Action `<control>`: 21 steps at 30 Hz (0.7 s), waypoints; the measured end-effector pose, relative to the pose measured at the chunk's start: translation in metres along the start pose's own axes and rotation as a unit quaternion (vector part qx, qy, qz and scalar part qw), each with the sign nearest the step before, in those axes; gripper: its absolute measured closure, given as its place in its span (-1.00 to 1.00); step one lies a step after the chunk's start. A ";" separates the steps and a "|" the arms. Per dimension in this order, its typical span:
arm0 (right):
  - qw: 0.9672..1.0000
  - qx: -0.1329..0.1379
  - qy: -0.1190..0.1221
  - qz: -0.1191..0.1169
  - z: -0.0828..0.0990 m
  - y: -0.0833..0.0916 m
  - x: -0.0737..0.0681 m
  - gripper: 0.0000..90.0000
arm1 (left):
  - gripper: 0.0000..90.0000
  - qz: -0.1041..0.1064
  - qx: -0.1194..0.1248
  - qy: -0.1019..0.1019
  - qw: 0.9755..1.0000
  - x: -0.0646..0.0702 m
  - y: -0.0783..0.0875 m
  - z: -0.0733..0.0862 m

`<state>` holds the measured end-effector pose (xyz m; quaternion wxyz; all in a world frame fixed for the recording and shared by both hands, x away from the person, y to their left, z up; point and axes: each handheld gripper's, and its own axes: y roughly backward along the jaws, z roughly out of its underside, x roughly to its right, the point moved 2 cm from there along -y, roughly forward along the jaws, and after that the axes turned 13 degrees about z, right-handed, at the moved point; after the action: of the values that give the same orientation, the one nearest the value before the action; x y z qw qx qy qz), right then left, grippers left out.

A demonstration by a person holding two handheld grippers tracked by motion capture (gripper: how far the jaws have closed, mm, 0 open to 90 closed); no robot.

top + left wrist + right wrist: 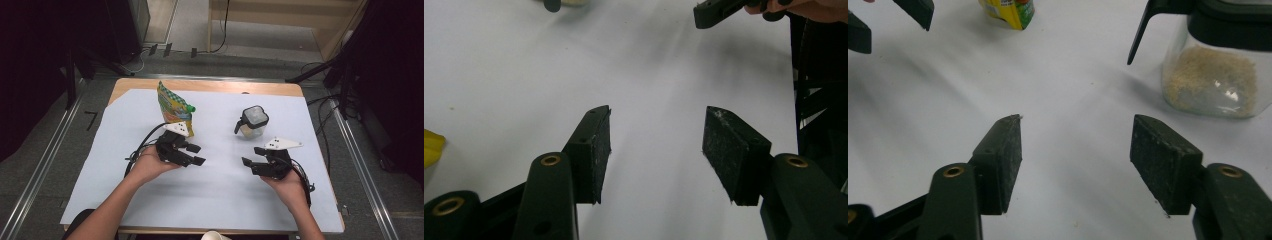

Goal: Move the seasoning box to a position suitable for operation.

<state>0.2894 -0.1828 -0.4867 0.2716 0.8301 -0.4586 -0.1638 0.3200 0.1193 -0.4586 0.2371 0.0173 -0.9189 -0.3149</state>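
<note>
Pouch, jar, white sheet

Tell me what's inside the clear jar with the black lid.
The jar holds a pale, grainy beige filling that sits low behind the glass, as the right gripper view shows. The black lid covers the top, so the filling's upper surface is hidden. What the grains are cannot be told.

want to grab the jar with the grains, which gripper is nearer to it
Right. The right gripper sits just in front of the jar, which looms close in its own view; the left gripper is off to the jar's left, near the pouch.
</note>
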 end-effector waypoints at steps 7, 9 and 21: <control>1.000 0.006 0.012 0.000 0.003 0.000 0.002 0.13 | 0.03 0.004 0.011 0.000 1.000 -0.001 0.002 0.001; 1.000 0.002 0.014 -0.001 0.004 -0.002 0.002 0.14 | 0.03 0.003 0.010 -0.004 1.000 -0.001 0.002 0.001; 1.000 -0.008 -0.019 -0.004 0.005 -0.008 0.012 0.12 | 0.03 -0.005 0.014 -0.006 1.000 -0.001 0.004 0.003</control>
<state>0.2991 -0.1911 -0.4958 0.2686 0.8268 -0.4588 -0.1839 0.3201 0.1249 -0.4588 0.2292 0.0235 -0.9244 -0.3039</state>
